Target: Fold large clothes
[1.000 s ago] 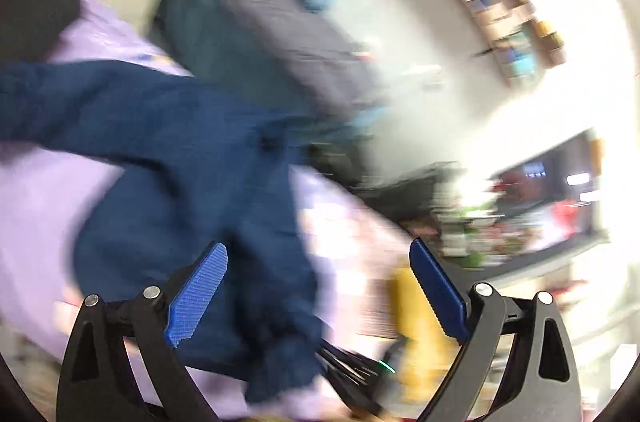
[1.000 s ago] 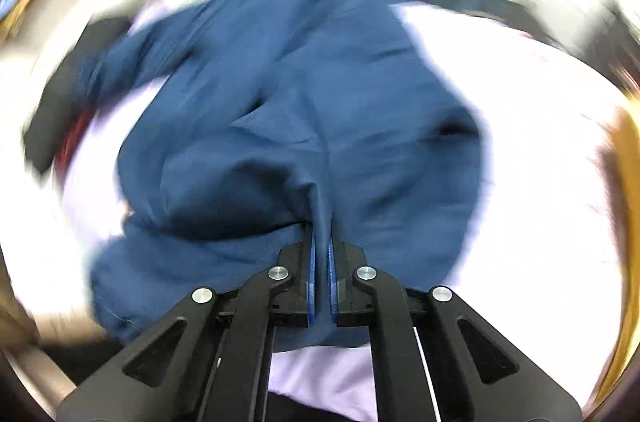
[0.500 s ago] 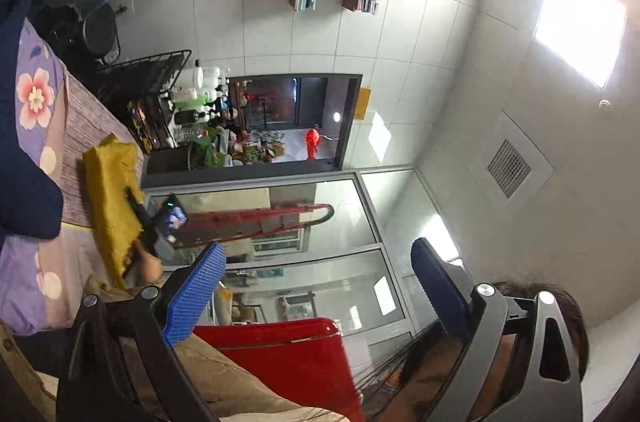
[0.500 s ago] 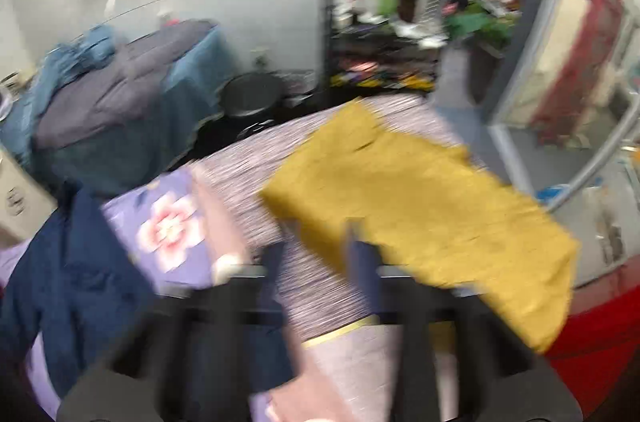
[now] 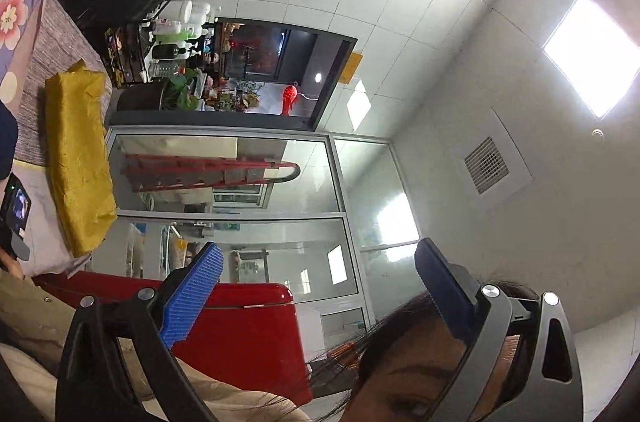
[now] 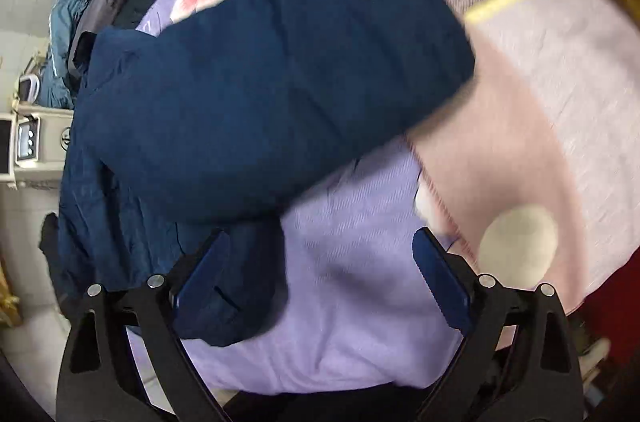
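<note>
Two hand-held grippers spread, empty: right hand-held gripper (image 6: 320, 286) directly over navy garment (image 6: 256, 82); left hand-held gripper (image 5: 316, 286), widening, faces away.

Right claw (image 6: 320, 282): a second ago clamped shut on a fold of the navy garment (image 6: 256, 82); now its jaws stand wide apart with nothing between them, pointing down over the garment, which lies bunched in a thick fold on the lilac floral cover (image 6: 360, 302) instead of spread out. Left claw (image 5: 316, 298): a second ago aimed down at the navy garment, now tilted up toward the wall, ceiling and the person's head (image 5: 420, 362), jaws opening, empty. The folded yellow garment (image 5: 78, 158) has come into the left view.
</note>
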Demonstrator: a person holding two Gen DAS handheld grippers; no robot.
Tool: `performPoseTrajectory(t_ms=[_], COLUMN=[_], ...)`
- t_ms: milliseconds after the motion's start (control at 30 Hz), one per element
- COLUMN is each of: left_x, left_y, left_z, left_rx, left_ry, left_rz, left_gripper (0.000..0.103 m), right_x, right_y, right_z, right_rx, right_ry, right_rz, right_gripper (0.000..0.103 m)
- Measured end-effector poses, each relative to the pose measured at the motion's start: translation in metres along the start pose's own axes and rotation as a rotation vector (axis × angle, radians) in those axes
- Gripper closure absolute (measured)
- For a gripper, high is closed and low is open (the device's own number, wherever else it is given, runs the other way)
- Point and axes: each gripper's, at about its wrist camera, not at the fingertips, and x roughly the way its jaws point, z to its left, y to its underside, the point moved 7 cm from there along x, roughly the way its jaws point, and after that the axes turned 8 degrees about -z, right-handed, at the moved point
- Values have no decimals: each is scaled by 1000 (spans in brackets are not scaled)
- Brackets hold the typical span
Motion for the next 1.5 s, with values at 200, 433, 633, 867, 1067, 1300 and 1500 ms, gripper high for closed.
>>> performPoseTrajectory(t_ms=[200,433,633,867,1067,1300,1500], left_x=[14,21,-28,-160,-268,-364,-419], left_y=[4,1,-36,-84,-88,-93,-107], left_z=[9,25,61,140,188,211,232], left_rx=[-28,-78,68,148,71,100,108], left_ry=[-10,-14,-264,-733,-928,-1245,-1397], left_rz=[39,31,-143,-474,-641,-813,-845], left_gripper=[7,7,7,8,8,8,7], right_x=[23,14,-60,-216,-237,-132,-138], right_y=[2,-43,-102,-215,-309,-316,-256], right_z=[-22,-3,46,78,46,-18,29], right_rx=[200,78,-147,-381,-455,-65,-220], right_ry=[-57,-74,-137,-56,174,139,176], right_rz=[-6,-142,-331,-694,-739,-470,-629], right_gripper=[11,90,96,96,96,36,22])
